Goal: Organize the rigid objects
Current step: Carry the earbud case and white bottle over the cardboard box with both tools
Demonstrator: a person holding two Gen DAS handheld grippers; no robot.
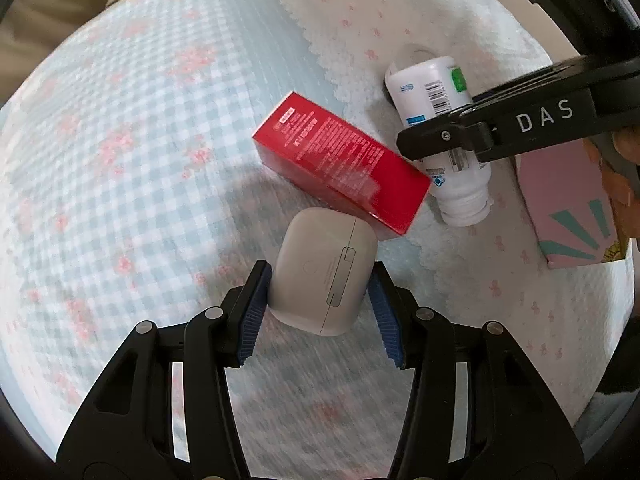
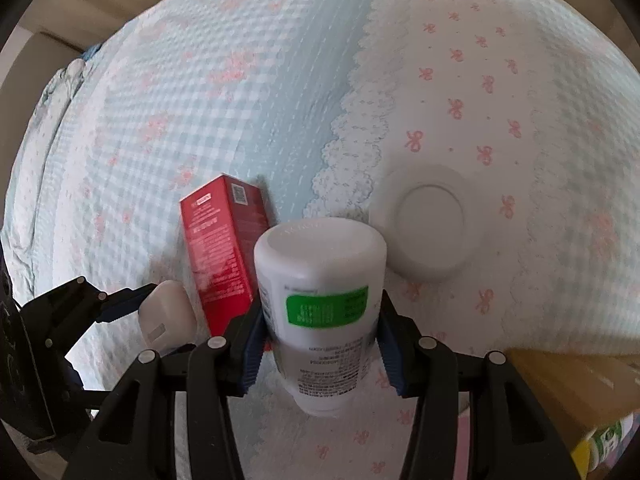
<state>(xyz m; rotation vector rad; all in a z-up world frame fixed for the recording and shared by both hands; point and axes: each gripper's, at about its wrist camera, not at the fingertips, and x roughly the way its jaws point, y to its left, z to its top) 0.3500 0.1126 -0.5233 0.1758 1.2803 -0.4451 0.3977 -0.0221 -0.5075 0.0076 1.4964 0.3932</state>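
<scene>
the left gripper (image 1: pixel 320 300) points down at a bed (image 1: pixel 120 160) covered in a pale blue checked quilt with pink bows, and its jaws are closed on a small white case (image 1: pixel 320 276), the blue pads (image 1: pixel 252 312) pressing on its two sides; the case has a thin seam and a small hinge plate on the face that looks up. just beyond the case lies a red box (image 1: pixel 340 164) flat on the quilt, one corner touching or just beside the case. the right gripper (image 2: pixel 320 328) has its jaws clamped around a white bottle (image 2: pixel 320 288) with a green label, held with its flat bottom away from the camera and its cap end toward it; in the left wrist view the same bottle shows beside the red box with a black finger (image 1: pixel 440 140) of the right gripper across it. beyond the bottle a round white lid (image 2: pixel 428 222) rests on the white bow-print part of the bedding. a pink box (image 1: pixel 572 208) with teal rays lies near the right edge of the bed in the left wrist view, and a tan cardboard box (image 2: pixel 568 388) shows at the lower right of the right wrist view.
</scene>
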